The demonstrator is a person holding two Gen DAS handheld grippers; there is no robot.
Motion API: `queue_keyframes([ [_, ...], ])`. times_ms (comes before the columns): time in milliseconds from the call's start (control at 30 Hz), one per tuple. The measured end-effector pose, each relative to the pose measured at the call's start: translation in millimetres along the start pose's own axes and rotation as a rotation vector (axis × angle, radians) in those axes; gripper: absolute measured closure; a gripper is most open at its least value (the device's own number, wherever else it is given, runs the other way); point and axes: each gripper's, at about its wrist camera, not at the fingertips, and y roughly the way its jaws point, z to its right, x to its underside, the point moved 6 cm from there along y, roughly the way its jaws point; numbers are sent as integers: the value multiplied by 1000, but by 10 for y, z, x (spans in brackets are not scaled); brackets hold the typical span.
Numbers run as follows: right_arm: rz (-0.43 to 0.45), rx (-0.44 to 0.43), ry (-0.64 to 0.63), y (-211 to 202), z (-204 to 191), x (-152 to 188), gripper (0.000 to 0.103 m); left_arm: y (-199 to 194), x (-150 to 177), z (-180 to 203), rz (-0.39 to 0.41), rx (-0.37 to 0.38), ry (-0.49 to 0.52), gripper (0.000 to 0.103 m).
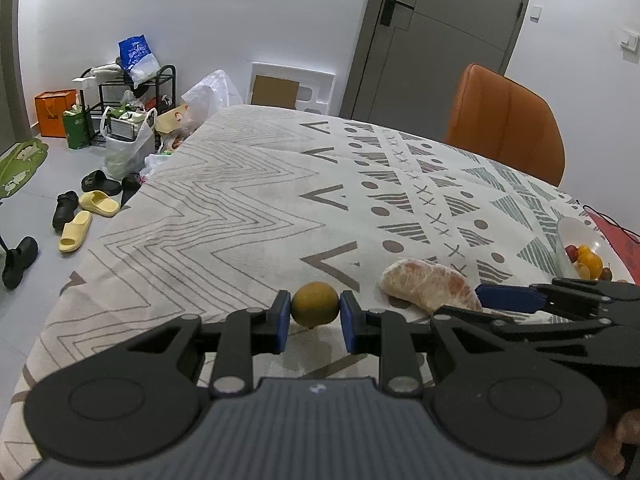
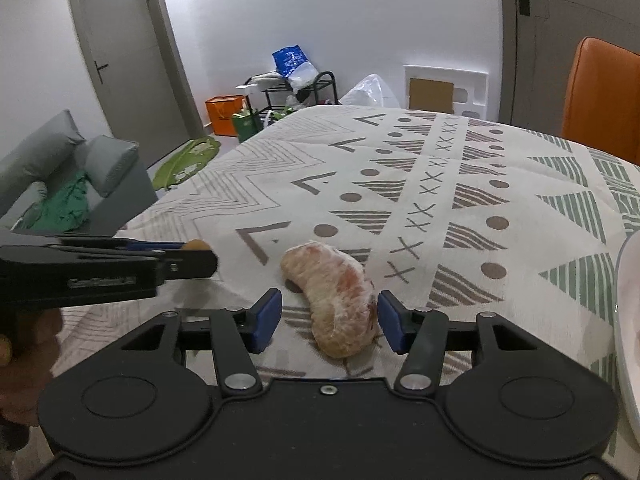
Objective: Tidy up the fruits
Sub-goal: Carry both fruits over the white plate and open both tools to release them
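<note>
Clamping orange (image 1: 315,304) in left tool (image 1: 315,318) | right tool (image 2: 328,322) spread astride pomelo segment (image 2: 334,300)

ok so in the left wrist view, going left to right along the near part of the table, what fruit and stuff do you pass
small round orange-yellow fruit between the left gripper pads → peeled pomelo wedge → right gripper → white bowl holding fruit
</note>
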Motion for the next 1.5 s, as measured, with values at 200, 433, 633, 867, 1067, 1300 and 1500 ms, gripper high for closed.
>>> queue_keyframes([
  [200,18,64,-52,74,12,-33,50,8,18,-11,-4,8,-3,78],
  [433,-6,67,-93,214,-7,-13,49,30,19,-69,-8,7,-14,78],
  [633,10,91,-160,243,-77,1,61,37,24,-53,-7,12,-15,78],
  [867,61,114,-124,25,23,-42,62,8,-17,48,12,31,-3,78],
  [1067,92,141,-67,-198,230,-66,62,-33,-70,242,33,62,20,78],
  [1300,126,175,-9,-402,419,-49,62,-44,-168,472,56,91,59,78],
  [1500,167,210,59,-577,643,-49,62,-43,-198,678,63,117,91,78],
])
